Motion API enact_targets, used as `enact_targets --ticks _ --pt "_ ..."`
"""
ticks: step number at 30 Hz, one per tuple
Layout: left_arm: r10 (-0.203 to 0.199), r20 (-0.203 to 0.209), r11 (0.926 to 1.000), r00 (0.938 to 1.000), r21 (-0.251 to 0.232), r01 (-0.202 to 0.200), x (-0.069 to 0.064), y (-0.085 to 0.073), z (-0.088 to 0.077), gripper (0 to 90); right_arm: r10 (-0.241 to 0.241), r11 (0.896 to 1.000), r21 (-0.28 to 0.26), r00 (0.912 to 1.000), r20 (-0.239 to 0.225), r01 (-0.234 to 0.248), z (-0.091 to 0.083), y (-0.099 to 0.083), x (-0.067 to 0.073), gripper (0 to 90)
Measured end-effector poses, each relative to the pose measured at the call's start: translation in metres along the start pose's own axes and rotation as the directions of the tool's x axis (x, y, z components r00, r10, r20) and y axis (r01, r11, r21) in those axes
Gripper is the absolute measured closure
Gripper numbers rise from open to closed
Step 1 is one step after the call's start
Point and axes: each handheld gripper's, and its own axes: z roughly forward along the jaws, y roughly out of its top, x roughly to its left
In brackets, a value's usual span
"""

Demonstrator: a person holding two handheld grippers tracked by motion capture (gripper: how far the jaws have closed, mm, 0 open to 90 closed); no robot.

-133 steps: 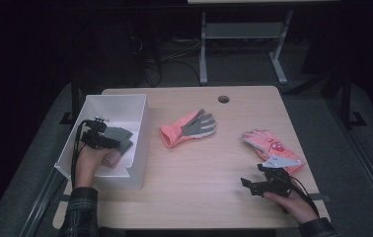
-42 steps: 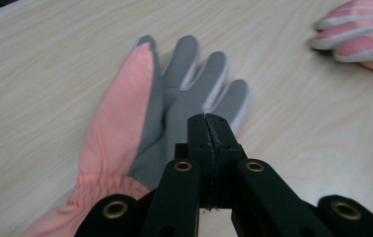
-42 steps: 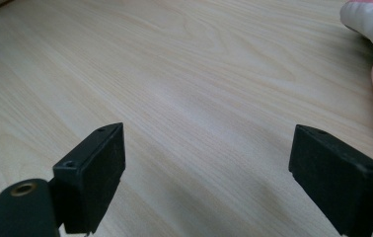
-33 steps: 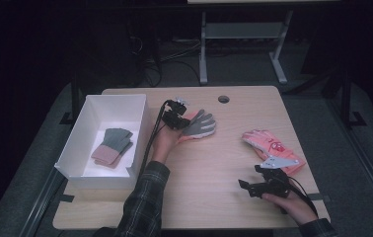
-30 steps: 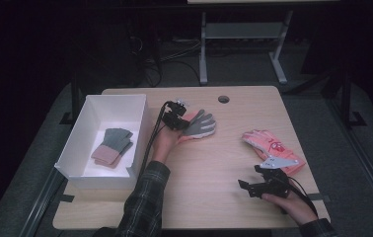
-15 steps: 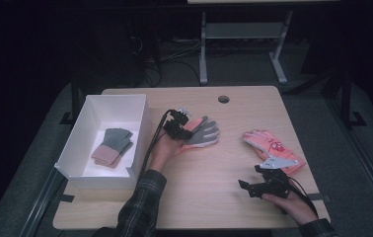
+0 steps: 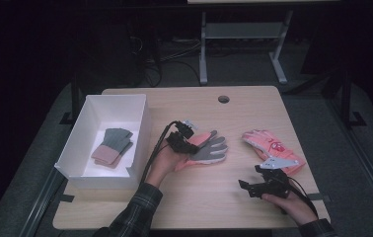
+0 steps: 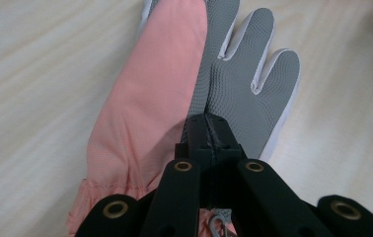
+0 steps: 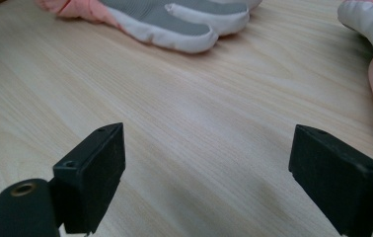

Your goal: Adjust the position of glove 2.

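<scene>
A pink glove with a grey palm (image 7: 213,150) lies mid-table. My left gripper (image 7: 191,144) is shut on it near the cuff. In the left gripper view the closed jaws (image 8: 206,123) pinch the seam between the pink back and the grey palm of this glove (image 8: 145,113). A second pink glove (image 7: 269,146) lies at the right. My right gripper (image 7: 251,187) rests in front of it near the table's front edge, open and holding nothing. The right gripper view shows my right gripper (image 9: 216,170) spread wide above bare wood, with the grey-palmed glove (image 9: 174,17) beyond.
A white box (image 7: 140,129) stands at the left of the wooden table (image 7: 199,202), with a grey and pink pair of gloves (image 7: 113,146) lying in it. A cable hole (image 7: 223,99) sits near the far edge. Desk legs and cables stand behind the table.
My left gripper left the white box, reached the grey-palmed glove and shut on it. In the last second it has drawn the glove nearer the front edge. The right gripper stayed still.
</scene>
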Motion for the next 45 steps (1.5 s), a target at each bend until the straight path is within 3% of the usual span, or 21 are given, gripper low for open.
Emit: enact_targets --ticks 7,11,14,19,23,25,32,36,43,45 --pt "0.03 0.053 0.9994 0.9981 0.014 -0.031 -0.025 -0.007 -0.001 89.8 0.01 1.0 -0.001 1.0 0.002 -0.01 -0.001 0.0 0.0 14.0" --pt "0.067 0.064 0.9977 0.9957 0.01 -0.067 -0.034 -0.008 -0.003 89.8 0.002 1.0 0.001 1.0 0.002 -0.002 -0.001 0.0 0.0 14.0" --pt "0.057 0.053 0.9983 0.9969 -0.016 -0.057 -0.031 -0.004 -0.009 89.8 0.004 1.0 0.001 1.0 0.003 -0.004 -0.001 0.0 0.0 14.0" --pt "0.028 -0.014 0.9988 0.9995 -0.038 -0.029 -0.014 0.003 -0.017 89.8 0.003 1.0 -0.001 1.0 0.003 -0.003 -0.001 -0.001 -0.002 14.0" --pt "-0.018 -0.085 0.9998 0.9962 -0.011 0.017 0.004 0.001 -0.015 89.8 0.01 1.0 -0.002 0.9999 0.004 -0.01 -0.001 0.0 -0.002 14.0" --pt "-0.019 -0.096 0.9997 0.9952 0.012 0.02 0.008 -0.002 -0.013 89.8 0.007 1.0 -0.002 1.0 0.003 -0.007 -0.001 0.0 -0.002 14.0" --pt "-0.015 -0.091 0.9988 0.9958 0.045 0.019 0.006 -0.011 -0.012 89.8 0.013 1.0 0.001 0.9999 0.004 -0.013 -0.002 -0.001 -0.003 14.0" --pt "-0.022 -0.066 0.9987 0.9976 0.046 0.025 0.003 -0.016 -0.014 89.8 0.013 1.0 -0.001 0.9999 0.006 -0.013 -0.002 -0.001 -0.003 14.0" --pt "0.013 -0.038 0.9977 0.9992 0.067 -0.011 -0.008 -0.029 -0.022 89.8 0.02 1.0 -0.004 0.9997 0.012 -0.02 -0.005 -0.003 -0.003 14.0" --pt "0.011 -0.021 0.9986 0.9997 0.052 -0.01 -0.013 -0.035 -0.025 89.8 0.024 1.0 -0.007 0.9996 0.014 -0.024 -0.007 -0.004 -0.004 14.0"
